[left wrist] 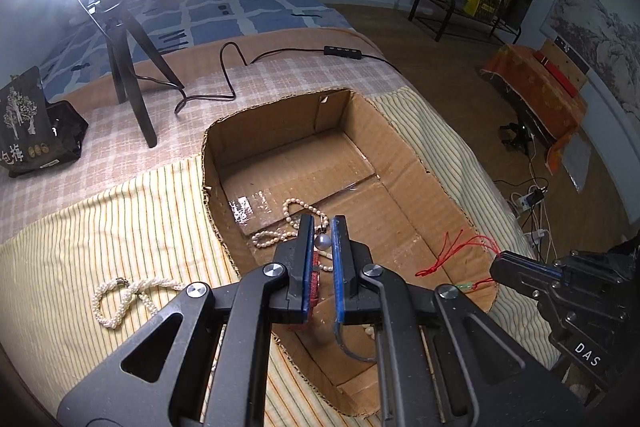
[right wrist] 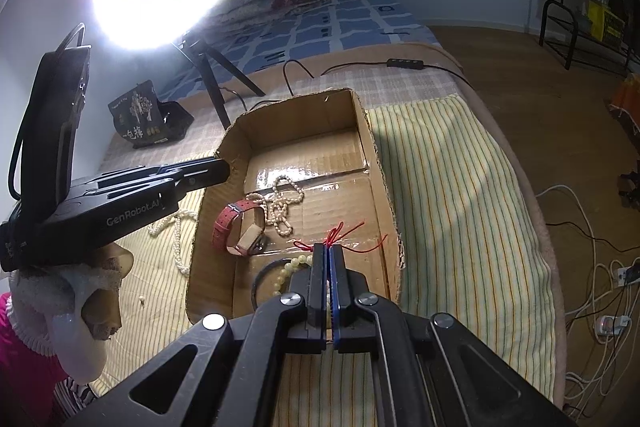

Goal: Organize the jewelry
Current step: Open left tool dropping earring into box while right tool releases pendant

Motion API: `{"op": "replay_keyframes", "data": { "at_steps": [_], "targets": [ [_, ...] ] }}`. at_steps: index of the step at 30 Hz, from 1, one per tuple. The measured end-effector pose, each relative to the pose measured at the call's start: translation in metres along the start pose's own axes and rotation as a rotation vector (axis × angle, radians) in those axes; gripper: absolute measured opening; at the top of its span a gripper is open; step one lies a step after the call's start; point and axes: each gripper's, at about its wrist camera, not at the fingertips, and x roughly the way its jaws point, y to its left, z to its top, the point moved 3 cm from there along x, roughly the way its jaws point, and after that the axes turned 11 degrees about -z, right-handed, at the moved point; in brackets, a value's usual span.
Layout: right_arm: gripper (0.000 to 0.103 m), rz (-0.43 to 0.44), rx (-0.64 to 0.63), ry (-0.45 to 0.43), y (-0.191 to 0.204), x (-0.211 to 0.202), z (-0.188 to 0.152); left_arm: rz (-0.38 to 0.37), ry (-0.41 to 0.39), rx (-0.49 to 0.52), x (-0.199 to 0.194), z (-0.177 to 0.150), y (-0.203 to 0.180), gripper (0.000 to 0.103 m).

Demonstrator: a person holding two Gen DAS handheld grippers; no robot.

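Our left gripper (left wrist: 322, 227) hangs slightly parted over the cardboard box (left wrist: 404, 143), a grey pearl (left wrist: 323, 242) between its fingers. Our right gripper (right wrist: 327, 251) pinches the red cord (right wrist: 340, 233) at the box's near edge, beside the pearl necklace (right wrist: 280, 205) and red watch (right wrist: 236, 229).

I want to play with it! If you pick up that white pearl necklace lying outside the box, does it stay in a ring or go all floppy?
Probably floppy: the white pearl necklace lies in loose, twisted loops on the striped cloth. Its round beads might slip.
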Motion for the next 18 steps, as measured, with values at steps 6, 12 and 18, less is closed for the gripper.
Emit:
{"op": "replay_keyframes", "data": {
  "at_steps": [6,12,18],
  "targets": [
    [0.018,-0.001,-0.006,-0.001,0.002,0.001,-0.001,0.005,-0.002,0.003,0.000,0.000,-0.001,0.006],
    [0.041,-0.017,-0.015,-0.008,0.002,0.000,-0.002,0.028,-0.018,0.012,-0.004,0.001,-0.001,0.053],
    [0.074,-0.049,-0.042,-0.028,0.006,-0.001,-0.002,0.049,-0.047,0.010,-0.010,0.004,-0.001,0.067]
  ]
}}
